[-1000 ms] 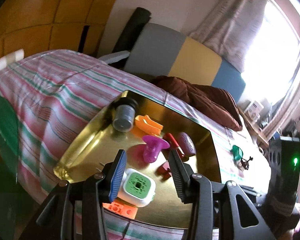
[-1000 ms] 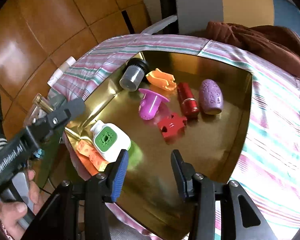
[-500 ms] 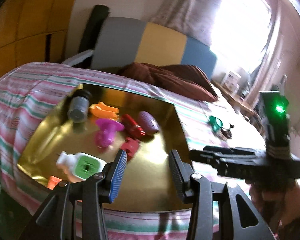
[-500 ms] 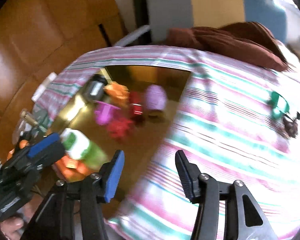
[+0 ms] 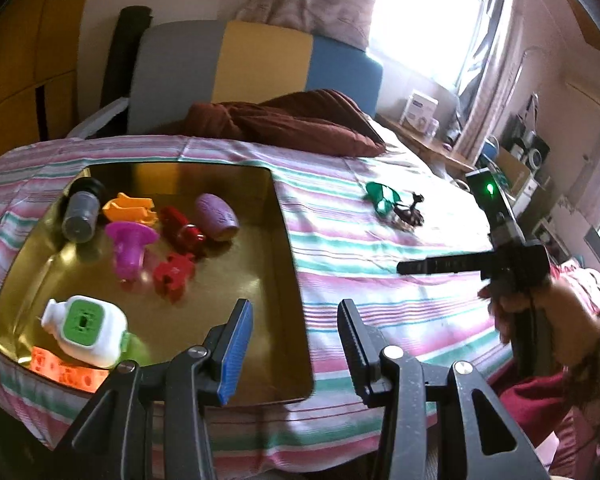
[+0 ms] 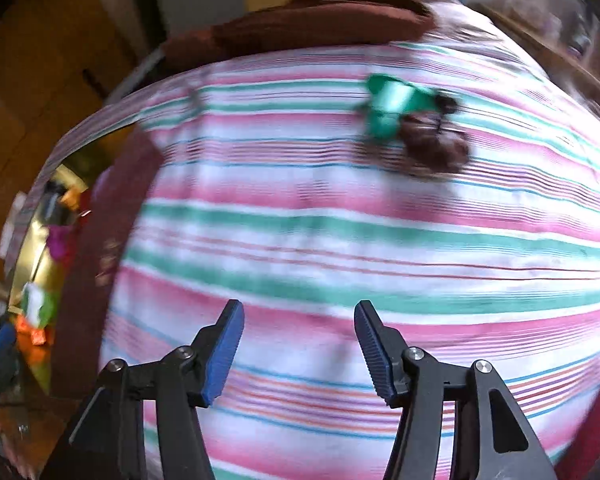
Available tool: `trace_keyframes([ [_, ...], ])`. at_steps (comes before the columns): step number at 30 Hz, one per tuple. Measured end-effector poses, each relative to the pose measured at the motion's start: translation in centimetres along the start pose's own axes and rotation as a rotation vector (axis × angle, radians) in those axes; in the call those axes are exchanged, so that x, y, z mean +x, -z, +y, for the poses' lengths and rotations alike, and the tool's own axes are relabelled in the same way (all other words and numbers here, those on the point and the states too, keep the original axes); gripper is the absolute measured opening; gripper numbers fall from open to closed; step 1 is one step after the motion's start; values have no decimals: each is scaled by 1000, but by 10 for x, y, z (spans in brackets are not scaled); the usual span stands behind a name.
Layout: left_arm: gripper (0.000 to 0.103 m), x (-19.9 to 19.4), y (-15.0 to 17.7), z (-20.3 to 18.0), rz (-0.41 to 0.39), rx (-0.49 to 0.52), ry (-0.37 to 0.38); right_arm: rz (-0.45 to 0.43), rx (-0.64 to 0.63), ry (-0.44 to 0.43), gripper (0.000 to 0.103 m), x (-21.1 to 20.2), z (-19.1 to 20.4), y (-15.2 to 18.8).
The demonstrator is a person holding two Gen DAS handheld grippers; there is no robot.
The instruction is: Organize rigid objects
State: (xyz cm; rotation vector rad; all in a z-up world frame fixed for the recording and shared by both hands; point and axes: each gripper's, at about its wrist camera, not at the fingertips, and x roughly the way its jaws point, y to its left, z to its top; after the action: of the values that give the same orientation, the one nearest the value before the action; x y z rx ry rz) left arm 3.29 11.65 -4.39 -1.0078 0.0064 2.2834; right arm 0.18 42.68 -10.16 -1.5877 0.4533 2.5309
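A gold tray [image 5: 228, 320] lies on the striped bedspread and holds several toys: a white and green bottle [image 5: 88, 326], a magenta piece [image 5: 130, 246], a red piece [image 5: 174, 272], a purple egg [image 5: 216, 216]. My left gripper [image 5: 294, 344] hovers open over the tray's near right corner, with nothing between its fingers. A green toy [image 6: 392, 104] and a dark brown object [image 6: 436, 144] lie together on the spread, well ahead of my right gripper [image 6: 300, 340]. Its jaws are opening over bare cloth with nothing between them. The right gripper [image 5: 412, 267] also shows in the left wrist view.
A brown pillow [image 5: 288, 124] lies at the head of the bed before a grey, yellow and blue headboard [image 5: 260, 60]. An orange block [image 5: 60, 370] sits at the tray's near left edge. A cluttered shelf [image 5: 512, 160] stands right of the bed.
Both grippers have swung right, away from the tray's middle. The right one left the tray and now hangs over the striped spread with its jaws wider apart. The green toy looms nearer.
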Motion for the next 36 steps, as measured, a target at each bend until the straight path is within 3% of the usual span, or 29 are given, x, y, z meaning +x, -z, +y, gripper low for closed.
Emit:
trace_keyframes([
  [7, 44, 9, -1, -25, 29, 65, 33, -34, 41, 76, 65, -12, -52, -23],
  [16, 44, 21, -2, -53, 76, 139, 54, -182, 6, 125, 74, -15, -89, -63],
  [23, 44, 31, -1, -66, 114, 178, 56, -203, -9, 71, 74, 12, -87, -83],
  [33, 44, 52, -1, -84, 157, 190, 95, -228, -92, 52, 74, 27, -78, -87],
  [36, 44, 58, -1, -89, 166, 189, 104, -216, -114, 51, 69, 33, -73, -88],
])
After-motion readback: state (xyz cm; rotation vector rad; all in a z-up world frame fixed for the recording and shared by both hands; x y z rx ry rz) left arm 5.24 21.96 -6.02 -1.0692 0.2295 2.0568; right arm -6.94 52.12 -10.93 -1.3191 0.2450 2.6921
